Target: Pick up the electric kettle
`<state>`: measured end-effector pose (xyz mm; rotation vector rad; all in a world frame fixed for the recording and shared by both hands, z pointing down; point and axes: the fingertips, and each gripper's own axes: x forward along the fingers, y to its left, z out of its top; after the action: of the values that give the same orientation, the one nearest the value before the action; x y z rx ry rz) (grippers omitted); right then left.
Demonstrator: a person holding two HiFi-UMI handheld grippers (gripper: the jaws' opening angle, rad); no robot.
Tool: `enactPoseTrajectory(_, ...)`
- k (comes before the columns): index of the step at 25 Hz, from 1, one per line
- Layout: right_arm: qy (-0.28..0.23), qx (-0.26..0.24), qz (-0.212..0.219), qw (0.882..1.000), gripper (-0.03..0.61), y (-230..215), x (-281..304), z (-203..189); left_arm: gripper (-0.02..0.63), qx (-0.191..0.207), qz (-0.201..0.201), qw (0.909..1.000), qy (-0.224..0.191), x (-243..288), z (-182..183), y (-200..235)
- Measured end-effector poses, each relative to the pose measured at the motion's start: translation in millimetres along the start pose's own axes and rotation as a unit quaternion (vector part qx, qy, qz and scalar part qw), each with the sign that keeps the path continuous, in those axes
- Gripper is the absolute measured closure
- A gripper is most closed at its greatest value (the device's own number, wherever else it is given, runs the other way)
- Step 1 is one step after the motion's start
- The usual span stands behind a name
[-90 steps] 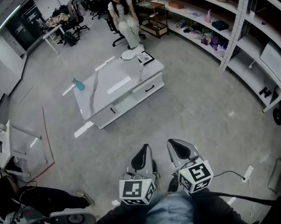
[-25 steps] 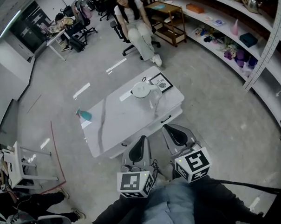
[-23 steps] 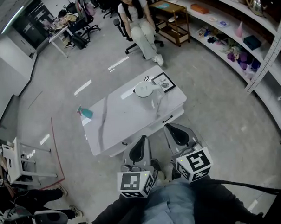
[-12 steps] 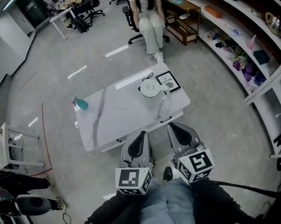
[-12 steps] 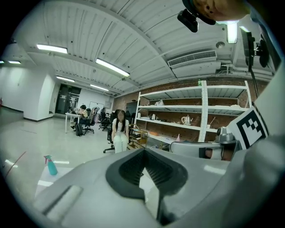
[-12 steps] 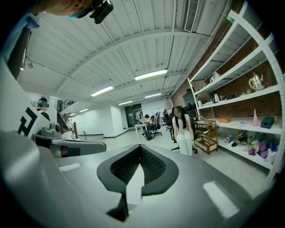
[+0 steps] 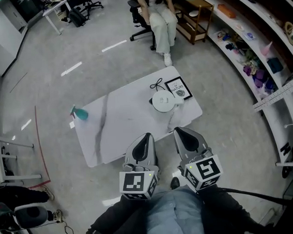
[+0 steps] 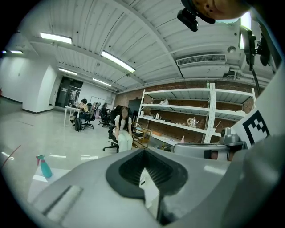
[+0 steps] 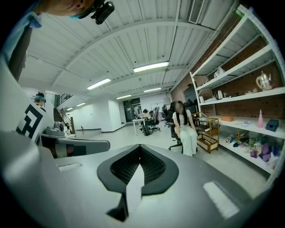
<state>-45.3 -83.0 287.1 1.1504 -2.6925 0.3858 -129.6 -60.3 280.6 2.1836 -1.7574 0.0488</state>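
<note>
1. We hold both grippers low in front of us, side by side. In the head view their tips overlap the near edge of the white, marble-patterned table (image 7: 122, 122).
2. Our left gripper (image 7: 145, 141) has its jaws pressed together with nothing between them, and its own view shows the dark pads meeting.
3. Our right gripper (image 7: 182, 136) is likewise pressed together and empty.
4. The white electric kettle (image 7: 163, 100) stands upright on the far right part of the table, beyond the right gripper and apart from both grippers.
5. A framed print (image 7: 178, 88) lies just beside the kettle, toward the far corner. A black cord (image 7: 156, 84) loops next to it.
6. A teal spray bottle (image 7: 80, 113) sits at the table's left edge, well apart from the kettle.
7. Beyond the table a person (image 7: 162, 16) sits on an office chair, and shelving (image 7: 259, 41) runs along the right.
</note>
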Motion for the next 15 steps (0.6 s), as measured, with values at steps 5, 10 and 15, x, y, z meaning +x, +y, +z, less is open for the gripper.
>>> enactPoseTrajectory(5,-0.001,-0.015,-0.014,1.0,0.552,-14,32,22,0.612,-0.01,-0.014,0.9997,-0.019,33,19,21)
enactPoseTrajectory(10,-0.013,-0.032,-0.027,0.999,0.552,-15,63,47,0.612,-0.013,-0.024,0.9987,-0.042,52,45,47)
enactPoseTrajectory(15,-0.031,-0.041,-0.042,0.998,0.552,-16,83,70,0.612,-0.007,-0.038,0.9975,-0.059,68,69,64)
